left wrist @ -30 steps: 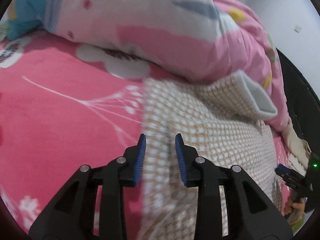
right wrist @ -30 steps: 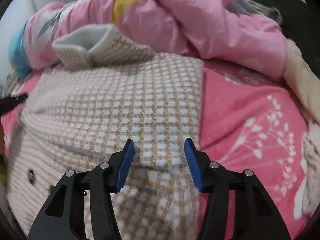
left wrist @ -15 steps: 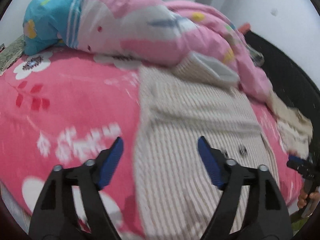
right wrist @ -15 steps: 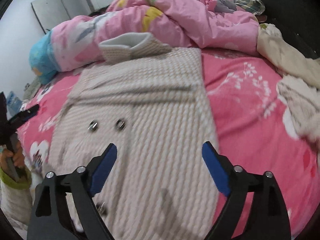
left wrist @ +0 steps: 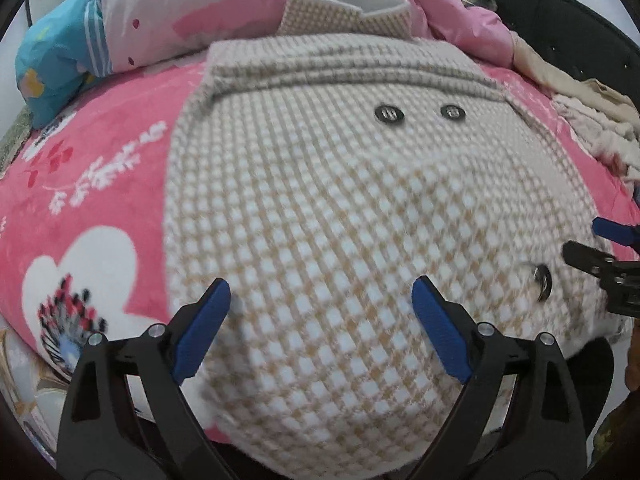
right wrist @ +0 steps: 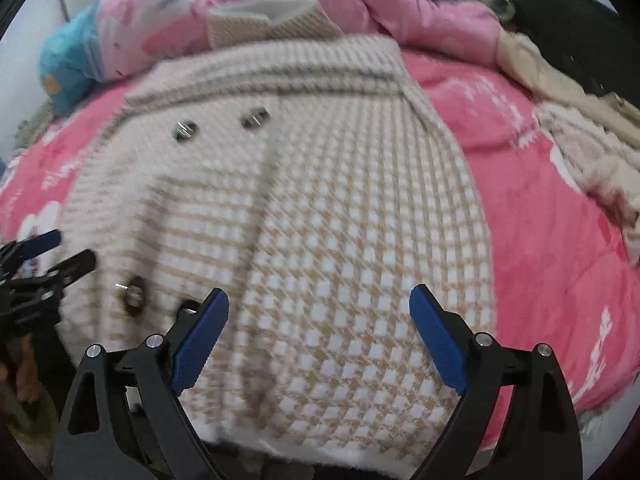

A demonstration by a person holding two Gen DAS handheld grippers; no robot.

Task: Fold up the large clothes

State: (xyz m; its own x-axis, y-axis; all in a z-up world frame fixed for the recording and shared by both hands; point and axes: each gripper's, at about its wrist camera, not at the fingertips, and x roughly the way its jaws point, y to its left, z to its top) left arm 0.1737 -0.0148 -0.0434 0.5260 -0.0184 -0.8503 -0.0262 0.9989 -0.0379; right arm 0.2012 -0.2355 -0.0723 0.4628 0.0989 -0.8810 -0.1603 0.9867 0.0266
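Lining up the hem fold
Both my left claw (left wrist: 320, 320) and right claw (right wrist: 318, 320) gape wide, empty, over the coat (left wrist: 340, 200) hem; next, pinch its corners

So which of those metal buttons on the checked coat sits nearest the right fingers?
The lowest button, just beside the left blue pad of the right gripper. The other low button lies farther left; the upper pair lies far up the coat.
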